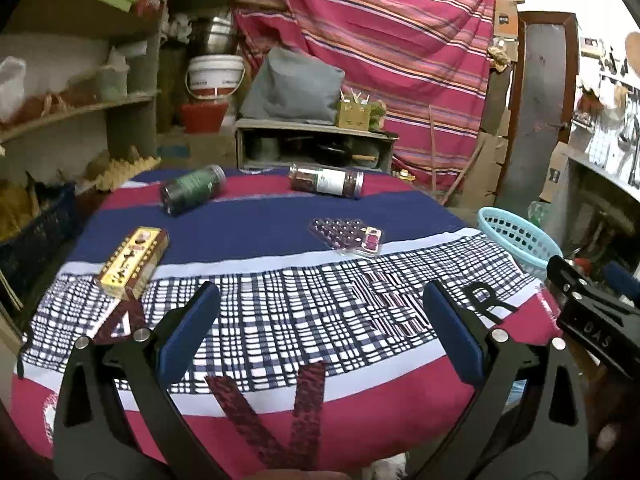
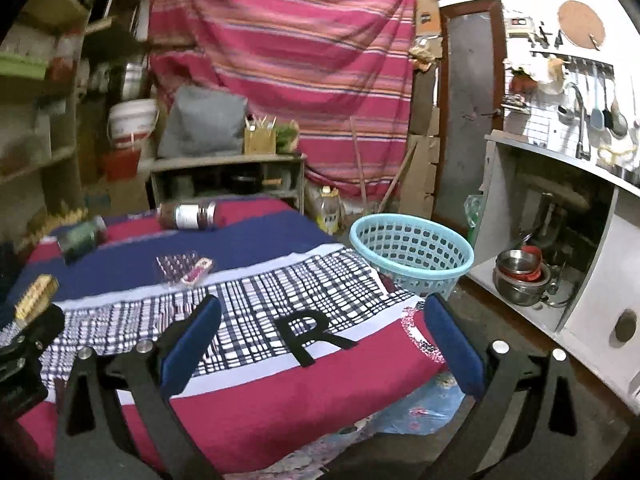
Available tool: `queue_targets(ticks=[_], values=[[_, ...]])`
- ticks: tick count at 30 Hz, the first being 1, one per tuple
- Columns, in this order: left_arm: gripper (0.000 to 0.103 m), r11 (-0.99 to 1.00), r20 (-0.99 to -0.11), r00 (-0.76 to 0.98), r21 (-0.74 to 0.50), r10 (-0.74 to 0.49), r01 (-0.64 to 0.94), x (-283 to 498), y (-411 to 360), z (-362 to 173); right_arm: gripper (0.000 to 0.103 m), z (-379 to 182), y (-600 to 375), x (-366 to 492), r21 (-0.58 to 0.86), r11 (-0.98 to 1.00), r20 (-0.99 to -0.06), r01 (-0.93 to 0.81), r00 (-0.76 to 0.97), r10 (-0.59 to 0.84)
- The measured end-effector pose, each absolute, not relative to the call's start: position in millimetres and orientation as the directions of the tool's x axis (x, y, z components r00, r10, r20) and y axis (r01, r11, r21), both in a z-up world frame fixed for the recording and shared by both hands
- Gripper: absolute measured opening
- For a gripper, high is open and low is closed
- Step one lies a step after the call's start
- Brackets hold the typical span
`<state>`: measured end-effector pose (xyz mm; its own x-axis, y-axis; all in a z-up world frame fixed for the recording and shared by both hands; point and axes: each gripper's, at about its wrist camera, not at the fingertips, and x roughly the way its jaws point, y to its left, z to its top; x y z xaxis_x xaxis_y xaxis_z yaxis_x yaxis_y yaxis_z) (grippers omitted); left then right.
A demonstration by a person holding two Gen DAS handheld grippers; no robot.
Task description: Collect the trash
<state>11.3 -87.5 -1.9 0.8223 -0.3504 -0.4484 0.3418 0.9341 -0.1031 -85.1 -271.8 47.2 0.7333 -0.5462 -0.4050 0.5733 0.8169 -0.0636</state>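
Note:
On a table under a striped and checked cloth lie a dark green jar on its side, a jar with a white label, a clear plastic blister tray and a yellow box. My left gripper is open over the near edge of the cloth, with nothing between its blue pads. In the right wrist view the same labelled jar, green jar, blister tray and yellow box show. My right gripper is open and empty above a black letter R.
A light blue plastic basket stands just past the table's right edge, also seen as the basket. Shelves crowd the left. A low cabinet and a striped hanging sheet are behind. A white counter with steel bowls lies right.

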Motion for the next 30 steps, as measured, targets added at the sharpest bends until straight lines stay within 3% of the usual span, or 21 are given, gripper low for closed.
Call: queue_targets(ticks=[15,30], values=[[0.098,0.941,-0.443,0.837,-0.05,-0.322,0.335,10,-103,-5,0.099,44,-268,-86,-0.046,0.819,-0.423,0.571,0.732,-0.534],[0.098,0.949,-0.445,0.841,-0.082,-0.307,0.303,14,-92,-3,0.099,45,-259,-85,-0.083,0.816,-0.408,0.571,0.728,-0.551]])
